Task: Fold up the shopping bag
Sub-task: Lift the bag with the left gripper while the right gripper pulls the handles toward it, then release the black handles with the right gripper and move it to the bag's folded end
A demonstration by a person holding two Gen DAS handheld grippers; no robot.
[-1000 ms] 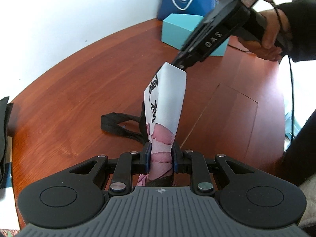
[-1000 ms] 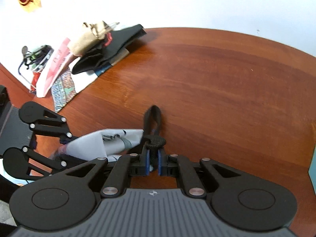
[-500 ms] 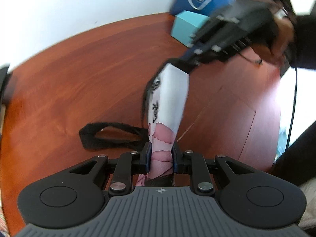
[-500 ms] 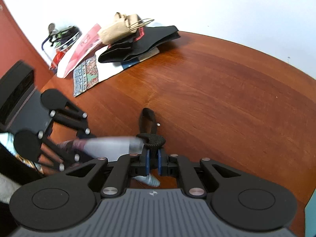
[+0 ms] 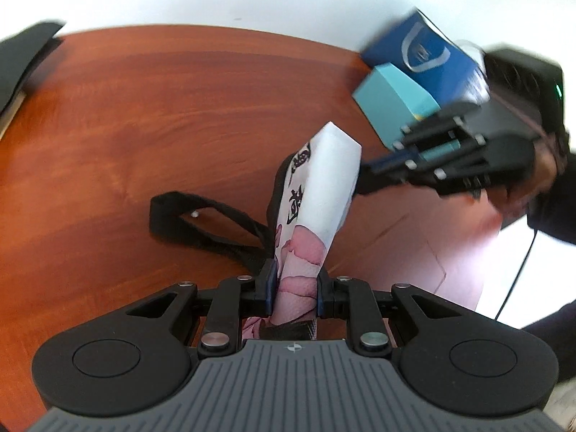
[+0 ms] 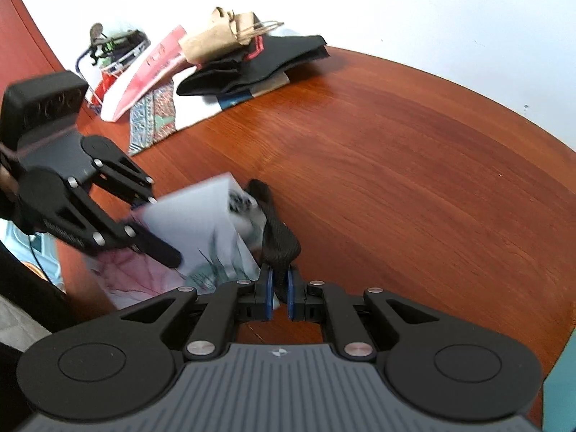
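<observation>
**Folded bag held between both grippers above the counter**

Your left hand-held gripper is clamped on the pink-printed end of the shopping bag, which is folded into a narrow strip and rises away from you over the wooden counter. Your right hand-held gripper is pinched together on the bag's black strap, right at the white end of the strip. A second black strap loop trails down onto the counter beside the bag. Behind your right hand-held gripper, near the counter's far edge, stand a teal box and a blue paper bag. A heap of other bags lies at the counter's far left corner.
</observation>
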